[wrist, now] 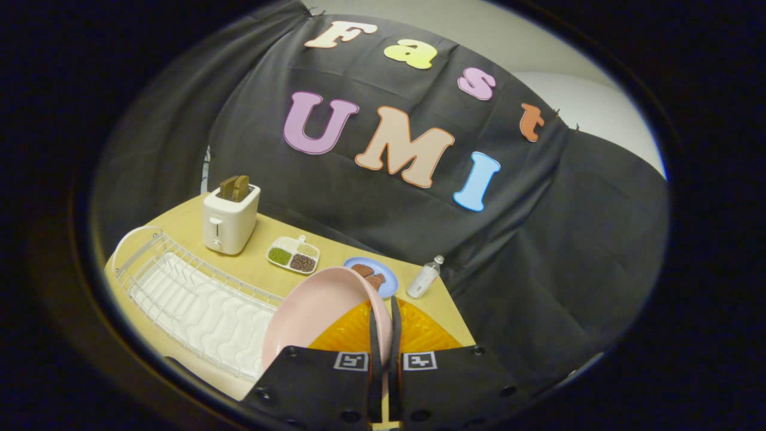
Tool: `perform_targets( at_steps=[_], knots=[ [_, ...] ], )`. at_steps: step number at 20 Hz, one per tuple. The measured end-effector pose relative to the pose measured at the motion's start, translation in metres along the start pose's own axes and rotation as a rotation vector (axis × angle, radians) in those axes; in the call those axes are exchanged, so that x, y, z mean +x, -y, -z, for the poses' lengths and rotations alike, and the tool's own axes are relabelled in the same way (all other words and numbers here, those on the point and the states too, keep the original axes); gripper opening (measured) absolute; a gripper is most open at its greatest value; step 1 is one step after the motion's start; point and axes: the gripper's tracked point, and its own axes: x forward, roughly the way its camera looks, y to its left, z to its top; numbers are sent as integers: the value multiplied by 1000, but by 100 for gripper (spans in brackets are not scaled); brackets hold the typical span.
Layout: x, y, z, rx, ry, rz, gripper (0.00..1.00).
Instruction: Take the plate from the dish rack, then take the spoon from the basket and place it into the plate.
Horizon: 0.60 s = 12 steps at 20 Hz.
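We have the plate (pixel 317 311) pinched by its rim in the tool (pixel 385 326), fingers nearly closed on it, held on edge above the counter (pixel 263 272). It's off the rack (pixel 191 299), which sits just to the left. Step one looks nearly done. Next we need to set it flat on bare counter, probably clear of the orange basket (pixel 419 332) right behind the fingers, then release. Can't make out the spoon from here.
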Motion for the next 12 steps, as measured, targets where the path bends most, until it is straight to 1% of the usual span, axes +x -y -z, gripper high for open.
perform_targets(
  at_steps=[4,7,12],
  knots=[
    [-1,16,21,39,-14,-19,7],
    [0,23,46,57,-40,-36,7],
    [-1,28,85,131,-82,-75,7]
  ],
)
